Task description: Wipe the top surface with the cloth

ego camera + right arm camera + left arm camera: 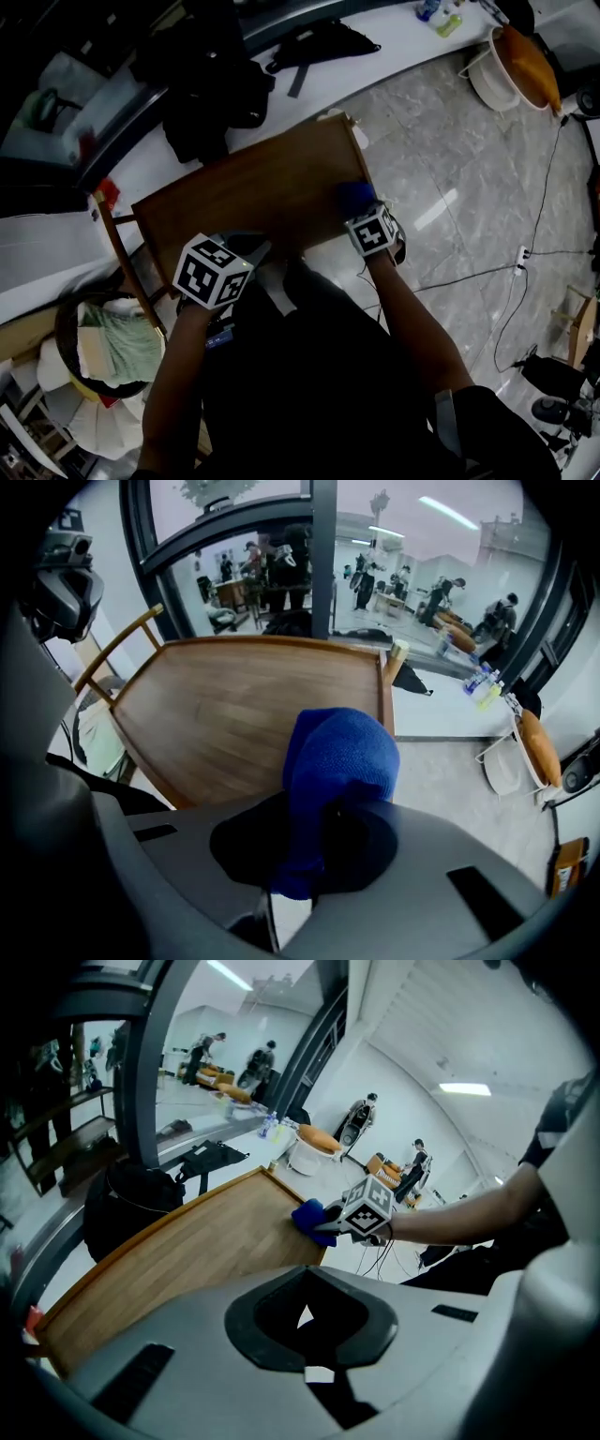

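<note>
Grey veined stone floor (450, 187) lies around a wooden table (253, 192), and both grippers work at its near side. In its own view the right gripper (309, 855) is clamped on a blue cloth (339, 757). The knitted fabric is pinched in the dark opening and bulges out in front as a rounded wad. From the head view, that wad sits against the tabletop at its right edge, close to the near corner, with the marker cube just behind it. The left gripper (309, 1326) has its jaws drawn together with nothing between them; only a small chink of light shows through its dark opening. It sits at the table's near edge, well apart from the cloth. Its view looks across the top to the right gripper and cloth at the far corner. The tabletop is smooth planked wood in warm brown, rectangular, with a thin raised lip along the sides. Left of the table stands a round basket (70, 314) with pale, crumpled fabric in it. Black bags (211, 84) rest on a white ledge (394, 37) beyond, and thin cables (511, 281) trail over the floor to the right.
</note>
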The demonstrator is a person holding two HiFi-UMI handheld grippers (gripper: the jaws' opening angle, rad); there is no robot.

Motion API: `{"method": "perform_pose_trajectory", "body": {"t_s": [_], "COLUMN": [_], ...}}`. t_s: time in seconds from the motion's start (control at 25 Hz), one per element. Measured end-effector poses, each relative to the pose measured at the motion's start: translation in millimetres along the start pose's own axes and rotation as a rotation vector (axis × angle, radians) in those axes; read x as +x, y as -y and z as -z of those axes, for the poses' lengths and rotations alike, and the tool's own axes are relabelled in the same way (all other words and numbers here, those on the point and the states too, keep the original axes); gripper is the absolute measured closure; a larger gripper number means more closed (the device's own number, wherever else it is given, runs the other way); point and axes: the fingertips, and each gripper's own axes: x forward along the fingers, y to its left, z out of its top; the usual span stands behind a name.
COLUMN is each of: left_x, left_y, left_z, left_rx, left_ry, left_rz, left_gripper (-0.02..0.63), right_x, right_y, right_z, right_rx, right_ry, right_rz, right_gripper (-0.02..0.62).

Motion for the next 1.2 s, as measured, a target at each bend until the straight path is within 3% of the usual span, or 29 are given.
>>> {"method": "perform_pose_trajectory", "body": {"t_s": [0.08, 0.12, 0.24, 0.36, 0.48, 0.64, 0.8, 0.92, 1.04, 1.2], "left_x": [-9, -16, -51, -106, -164, -245, -322, -361, -377, -372], "left_y": [11, 4, -31, -25, -10, 16, 55, 90, 117, 148], "left_z": [9, 2, -37, -58, -80, -85, -76, -62, -47, -16], "left_rx": [-0.03, -0.033, -0.029, -0.045, 0.026, 0.137, 0.169, 0.221, 0.275, 0.282], "left_ry": [0.002, 0.032, 0.209, 0.419, 0.611, 0.8, 1.003, 1.086, 1.079, 1.036], "left_rz": [0.008, -0.013, -0.087, -0.057, -0.068, -0.154, -0.188, -0.208, -0.221, -0.206], "left_gripper": [0.598, 0.598, 0.598, 0.598, 0.598, 0.598, 0.598, 0.598, 0.598, 0.598], "right_x": [-25, -39, -80, -156, -219, -300, -383, -429, -450, -462], "right_y": [-19, -26, -61, -122, -165, -219, -253, -269, -289, -324], "right_z": [3, -21, -126, -193, -253, -302, -313, -302, -280, -221], "right_rx": [0.028, 0.022, -0.054, -0.038, -0.111, -0.225, -0.287, -0.31, -0.375, -0.416], "right_ry": [0.107, 0.2, 0.502, 0.745, 0.903, 1.039, 1.161, 1.221, 1.2, 1.09], "right_rz": [-0.082, -0.132, -0.361, -0.639, -0.812, -0.945, -1.067, -1.121, -1.12, -1.134], "right_gripper": [0.534, 0.534, 0.534, 0.534, 0.534, 0.534, 0.534, 0.534, 0.534, 0.534]}}
